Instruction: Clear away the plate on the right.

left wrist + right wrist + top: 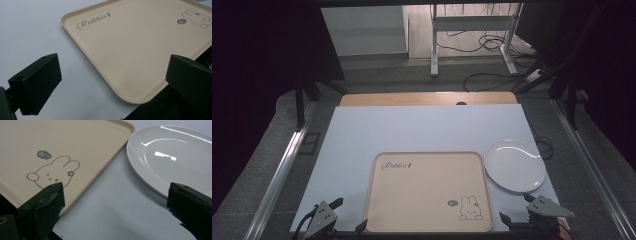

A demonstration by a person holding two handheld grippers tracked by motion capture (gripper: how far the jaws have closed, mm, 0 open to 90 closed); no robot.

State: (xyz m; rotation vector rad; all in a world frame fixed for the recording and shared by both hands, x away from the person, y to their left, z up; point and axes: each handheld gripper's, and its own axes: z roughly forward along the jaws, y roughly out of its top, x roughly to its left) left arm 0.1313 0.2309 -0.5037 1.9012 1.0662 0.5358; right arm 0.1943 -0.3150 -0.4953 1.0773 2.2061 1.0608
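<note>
White tabletop [412, 130]: both grippers [339, 217] [517, 209] gape empty; a careless right reach could knock the plate [514, 165] against the rabbit tray [427, 192].

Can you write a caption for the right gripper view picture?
Open right gripper over the table, between a bunny tray and a white plate.

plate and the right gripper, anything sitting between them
Nothing visible does. The right gripper hangs open just short of the white plate, with only bare tabletop between them. The beige tray lies off to the plate's left side.
</note>
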